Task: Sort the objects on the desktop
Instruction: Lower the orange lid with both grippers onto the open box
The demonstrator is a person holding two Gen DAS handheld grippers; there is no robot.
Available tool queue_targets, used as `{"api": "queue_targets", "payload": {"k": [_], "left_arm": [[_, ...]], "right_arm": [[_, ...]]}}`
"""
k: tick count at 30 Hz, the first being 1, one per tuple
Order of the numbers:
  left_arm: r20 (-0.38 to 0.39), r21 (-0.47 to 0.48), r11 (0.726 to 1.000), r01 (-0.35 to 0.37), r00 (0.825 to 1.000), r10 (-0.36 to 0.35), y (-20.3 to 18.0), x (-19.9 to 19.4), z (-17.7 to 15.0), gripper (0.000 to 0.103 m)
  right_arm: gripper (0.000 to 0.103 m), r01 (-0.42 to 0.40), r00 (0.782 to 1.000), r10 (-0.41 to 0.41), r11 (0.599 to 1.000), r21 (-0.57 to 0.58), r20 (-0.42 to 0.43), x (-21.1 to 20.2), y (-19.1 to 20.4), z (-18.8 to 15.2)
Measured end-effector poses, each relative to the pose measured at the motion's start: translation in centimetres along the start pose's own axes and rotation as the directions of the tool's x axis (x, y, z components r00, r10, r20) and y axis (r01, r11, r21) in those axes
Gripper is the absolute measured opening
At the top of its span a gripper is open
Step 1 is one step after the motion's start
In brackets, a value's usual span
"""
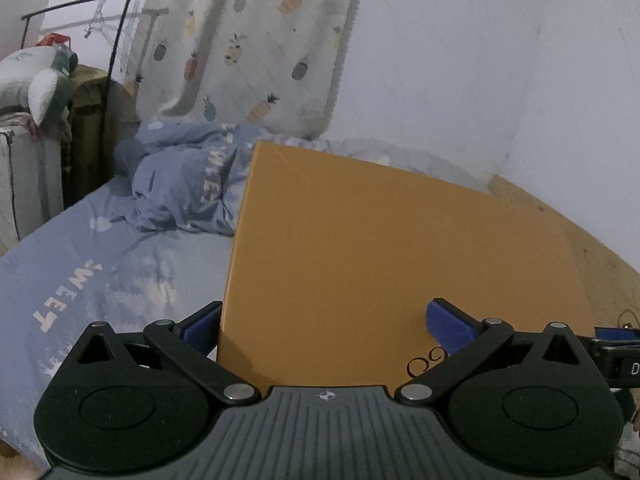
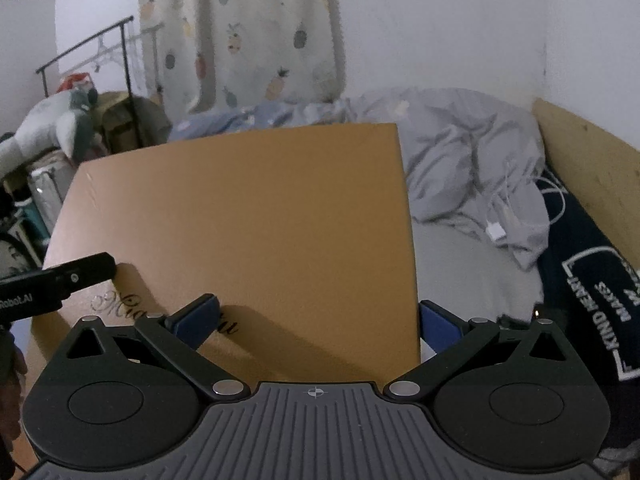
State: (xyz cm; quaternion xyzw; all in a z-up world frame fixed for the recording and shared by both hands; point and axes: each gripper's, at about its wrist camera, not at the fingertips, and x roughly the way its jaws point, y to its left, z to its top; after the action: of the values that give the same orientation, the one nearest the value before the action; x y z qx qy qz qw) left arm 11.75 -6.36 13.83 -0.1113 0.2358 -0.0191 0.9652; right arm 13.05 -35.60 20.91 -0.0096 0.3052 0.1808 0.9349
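My left gripper [image 1: 326, 326] has its blue pads spread wide across the near left corner of a flat orange box [image 1: 380, 248]. The left pad [image 1: 202, 326] sits just off the box's left edge, low beside it, and the right pad [image 1: 450, 326] lies over the top face, so I cannot tell whether either one presses on the box. My right gripper [image 2: 318, 320] mirrors that at the near right corner of the box [image 2: 248, 220]: its left pad [image 2: 198, 318] is over the top face by some dark script lettering [image 2: 120, 304], and its right pad [image 2: 440, 326] is just outside the right edge. Both are opened about as far as they go, and nothing is clamped between them that I can see. The box sits over a bed, with a blue sheet [image 1: 100, 264] and a rumpled blue quilt [image 1: 180, 184] to its left. To its right are a grey duvet [image 2: 472, 152], a white cable [image 2: 516, 208] and a dark printed cloth [image 2: 592, 280]. A pineapple curtain [image 1: 248, 40] hangs behind
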Motion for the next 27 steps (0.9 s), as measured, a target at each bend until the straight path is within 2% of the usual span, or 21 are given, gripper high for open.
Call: {"api": "queue_targets", "payload": {"k": [12, 27], "left_arm": [[-0.100, 0.007, 1.000, 0.019, 0.995, -0.018, -0.9, 0.7, -4.1, 0.103], [-0.228, 0.011, 1.000, 0.024, 0.973, -0.021, -0.3, 2.7, -8.5, 0.103]], "right_arm": [[0.103, 0.032, 0.996, -0.029, 0.999, 0.038, -0.090, 0.9, -1.5, -4.8], [0.103, 0.051, 0.975, -0.034, 0.996, 0.072, -0.218, 3.9, -2.5, -10.1]]}}
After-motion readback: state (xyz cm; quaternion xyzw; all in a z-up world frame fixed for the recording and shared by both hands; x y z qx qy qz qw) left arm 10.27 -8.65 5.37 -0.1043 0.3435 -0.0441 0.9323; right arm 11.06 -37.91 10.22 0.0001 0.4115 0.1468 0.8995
